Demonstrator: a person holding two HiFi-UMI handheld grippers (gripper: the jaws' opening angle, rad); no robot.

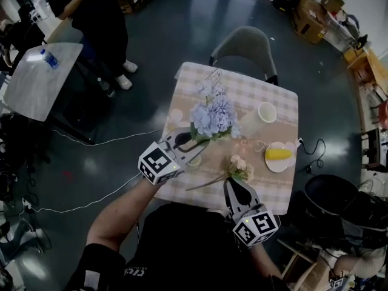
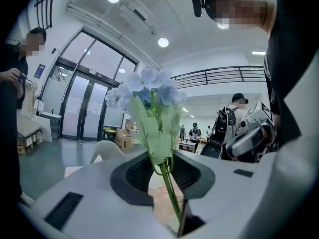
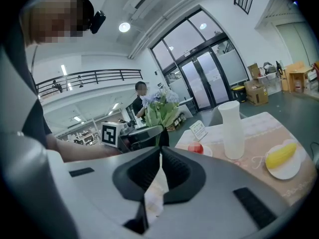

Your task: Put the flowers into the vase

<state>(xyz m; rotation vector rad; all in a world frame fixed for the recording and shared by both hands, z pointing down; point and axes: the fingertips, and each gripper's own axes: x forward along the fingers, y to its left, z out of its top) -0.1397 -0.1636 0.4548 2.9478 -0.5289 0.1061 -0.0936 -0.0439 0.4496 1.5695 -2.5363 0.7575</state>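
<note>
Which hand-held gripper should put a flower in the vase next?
Left. The left hand-held gripper grips the blue hydrangea by its stem; the right hand-held gripper is shut and empty near the pink flower.

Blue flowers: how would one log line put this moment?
left gripper: fingers shut on blue flowers stem | right gripper: fingers shut, empty | vase: upright, no flowers in it

The table (image 1: 285, 102) stands before you, with a chair (image 1: 242, 44) behind its far edge. The vase (image 1: 267, 111) stands near the far right corner. Nearer you, at the right edge, a plate (image 1: 282, 167) carries a piece of food (image 1: 277, 154). A card stand (image 1: 212, 74) sits by the far edge, left of centre. The bunch of flowers (image 1: 212, 117) is above the table's middle, its stem between the jaws of your left gripper (image 1: 199, 144) over the left edge. A single flower (image 1: 237, 167) lies along the near edge, just ahead of your right gripper (image 1: 232, 180).
</note>
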